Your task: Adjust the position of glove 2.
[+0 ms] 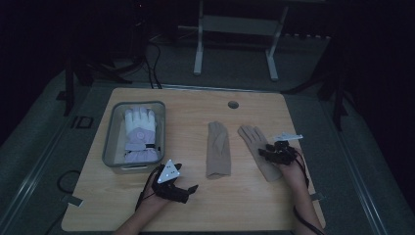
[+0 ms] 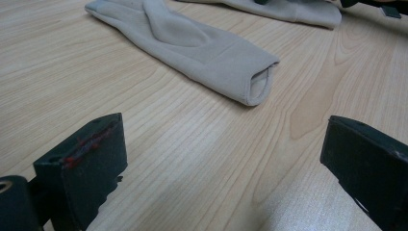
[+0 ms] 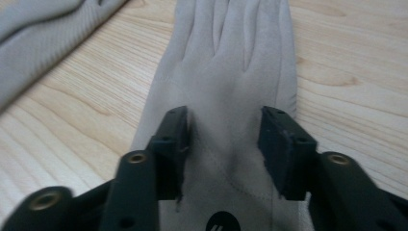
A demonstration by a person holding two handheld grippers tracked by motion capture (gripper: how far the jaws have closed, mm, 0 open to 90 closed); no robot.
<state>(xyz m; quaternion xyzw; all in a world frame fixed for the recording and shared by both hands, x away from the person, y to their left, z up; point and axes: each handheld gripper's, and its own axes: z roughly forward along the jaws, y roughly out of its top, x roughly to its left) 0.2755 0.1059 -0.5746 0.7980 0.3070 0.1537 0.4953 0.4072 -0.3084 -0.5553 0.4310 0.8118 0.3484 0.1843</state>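
Right gripper over flat beige glove, jaws half spread, straddling palm fabric, pinch unclear. Folded beige glove just left of it, bare counter between. Left gripper near front counter edge, jaws wide, empty. Grey bin with white glove far left.

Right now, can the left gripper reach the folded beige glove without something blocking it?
Probably yes: the left gripper is open, and bare table lies between it and the folded beige glove.
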